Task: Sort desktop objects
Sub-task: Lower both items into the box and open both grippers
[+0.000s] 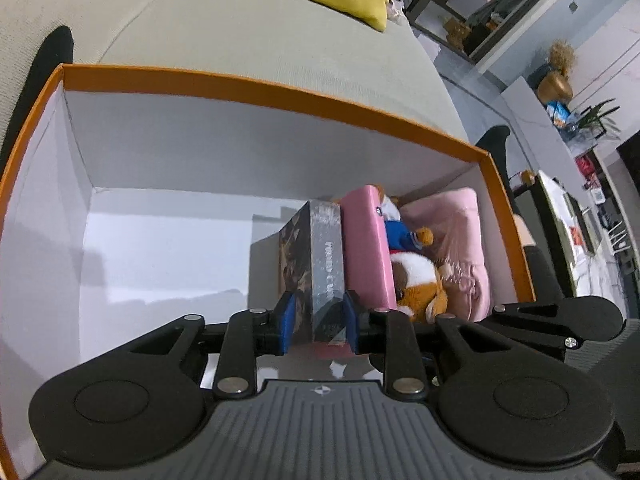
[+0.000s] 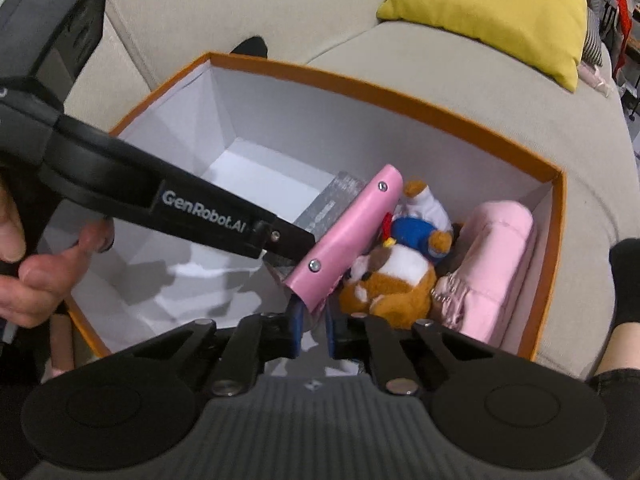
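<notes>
Mostly done: plush [image 2: 394,280] and pouch [image 2: 494,268] already in box [image 1: 280,92], left gripper [image 1: 319,322] clamped on book [image 1: 320,256], right gripper [image 2: 313,328] clamped on pink case [image 2: 348,240], both standing inside, just need letting go

We note the box [image 1: 280,92]: matt cardboard, orange rim, smooth white paper lining. The book [image 1: 328,256] has a slightly glossy grey cover. The binder [image 2: 348,232] looks like smooth pink leatherette with metal rivets. The toy [image 2: 396,276] is fuzzy plush; the sofa [image 1: 248,36] is woven cloth.
</notes>
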The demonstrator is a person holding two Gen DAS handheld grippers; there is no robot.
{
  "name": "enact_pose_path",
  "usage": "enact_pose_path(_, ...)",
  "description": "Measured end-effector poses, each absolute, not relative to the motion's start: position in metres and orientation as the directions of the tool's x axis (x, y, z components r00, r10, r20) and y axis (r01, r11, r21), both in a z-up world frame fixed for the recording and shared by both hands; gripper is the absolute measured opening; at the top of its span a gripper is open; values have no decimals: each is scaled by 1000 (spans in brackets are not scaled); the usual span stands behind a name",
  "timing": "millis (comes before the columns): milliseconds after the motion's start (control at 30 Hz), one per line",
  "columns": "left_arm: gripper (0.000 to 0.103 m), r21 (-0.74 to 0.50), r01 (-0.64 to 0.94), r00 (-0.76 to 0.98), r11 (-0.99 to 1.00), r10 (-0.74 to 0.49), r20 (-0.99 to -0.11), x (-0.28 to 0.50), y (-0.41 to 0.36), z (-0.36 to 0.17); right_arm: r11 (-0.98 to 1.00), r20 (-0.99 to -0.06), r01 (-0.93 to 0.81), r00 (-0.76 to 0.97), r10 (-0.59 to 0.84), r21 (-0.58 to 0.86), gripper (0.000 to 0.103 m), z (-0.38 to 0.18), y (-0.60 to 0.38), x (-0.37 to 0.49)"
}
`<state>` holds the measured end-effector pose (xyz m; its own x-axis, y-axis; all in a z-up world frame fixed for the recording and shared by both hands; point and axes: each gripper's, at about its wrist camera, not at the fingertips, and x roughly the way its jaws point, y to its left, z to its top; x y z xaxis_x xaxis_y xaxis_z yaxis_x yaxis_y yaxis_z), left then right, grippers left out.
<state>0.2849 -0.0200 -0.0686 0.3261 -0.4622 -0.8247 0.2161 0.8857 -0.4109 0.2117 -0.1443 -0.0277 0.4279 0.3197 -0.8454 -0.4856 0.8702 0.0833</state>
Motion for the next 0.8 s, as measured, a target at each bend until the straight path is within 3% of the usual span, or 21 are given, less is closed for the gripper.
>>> enact_pose_path(667, 22, -420, 178, 368, 890, -456, -810, 295, -23, -68, 856, -837, -512, 437, 330, 70, 11, -26, -142, 213)
enact_pose_path(800, 22, -405, 185, 373, 895, -446, -814, 288, -20, -62, 855, -832, -512, 438, 342, 82, 19, -28, -146, 218)
